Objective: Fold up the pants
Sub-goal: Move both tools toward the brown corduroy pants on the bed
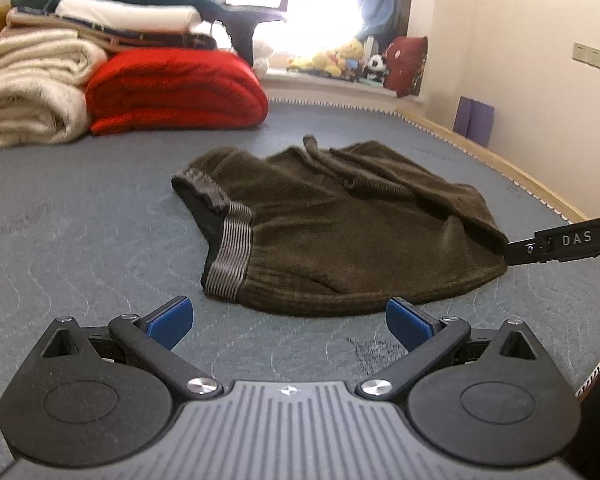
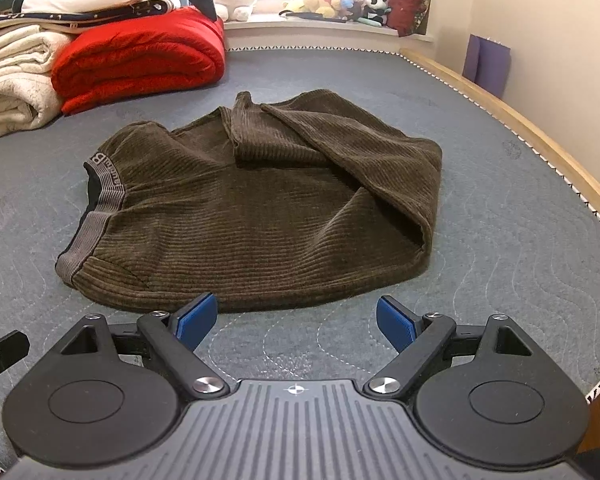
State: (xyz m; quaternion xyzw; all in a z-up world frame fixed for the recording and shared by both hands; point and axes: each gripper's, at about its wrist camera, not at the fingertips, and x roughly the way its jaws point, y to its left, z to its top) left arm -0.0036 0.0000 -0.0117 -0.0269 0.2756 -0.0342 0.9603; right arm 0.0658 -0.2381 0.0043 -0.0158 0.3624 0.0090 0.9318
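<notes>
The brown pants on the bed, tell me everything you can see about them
The pants are dark olive-brown ribbed corduroy with a grey striped elastic waistband bearing lettering. They lie folded into a compact, slightly rumpled bundle on the grey quilted mattress, waistband to the left, a loose flap of leg fabric draped over the top right. Both grippers, left and right, are open just short of the near edge, not touching it.
</notes>
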